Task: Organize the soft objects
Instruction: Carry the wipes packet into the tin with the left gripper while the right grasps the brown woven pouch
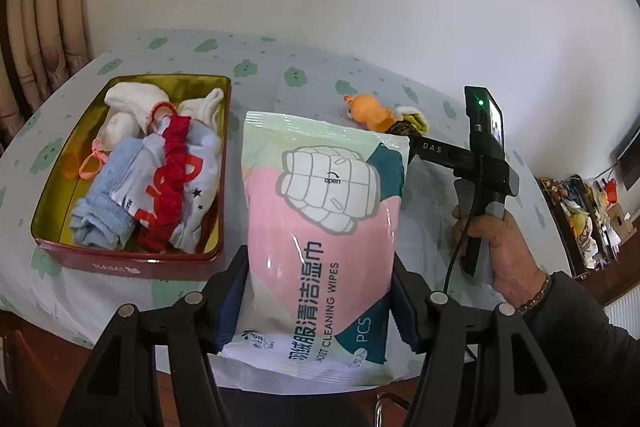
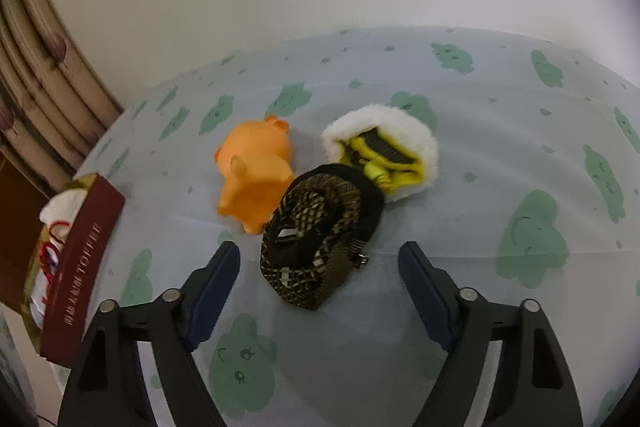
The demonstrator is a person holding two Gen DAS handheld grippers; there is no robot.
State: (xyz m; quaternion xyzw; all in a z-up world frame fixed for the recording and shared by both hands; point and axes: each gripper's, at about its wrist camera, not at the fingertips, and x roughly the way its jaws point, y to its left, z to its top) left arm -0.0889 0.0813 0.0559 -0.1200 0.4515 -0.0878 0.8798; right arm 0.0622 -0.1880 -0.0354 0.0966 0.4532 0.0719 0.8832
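My left gripper (image 1: 320, 291) is shut on a pink, green and white pack of cleaning wipes (image 1: 320, 227) and holds it above the table, just right of a red tin with a gold inside (image 1: 120, 259). The tin holds socks, a blue cloth and a red scrunchie (image 1: 172, 167). My right gripper (image 2: 320, 287) is open and empty, its fingers either side of a brown patterned coiled band (image 2: 316, 247). Behind it lie an orange soft toy (image 2: 256, 171) and a white fluffy item with yellow trim (image 2: 384, 147). The right gripper also shows in the left wrist view (image 1: 412, 141).
The table has a pale cloth with green clouds (image 2: 520, 227). The red tin also shows at the left edge of the right wrist view (image 2: 84, 267). A curtain (image 1: 44, 7) hangs at the back left. A cluttered shelf (image 1: 588, 215) stands far right.
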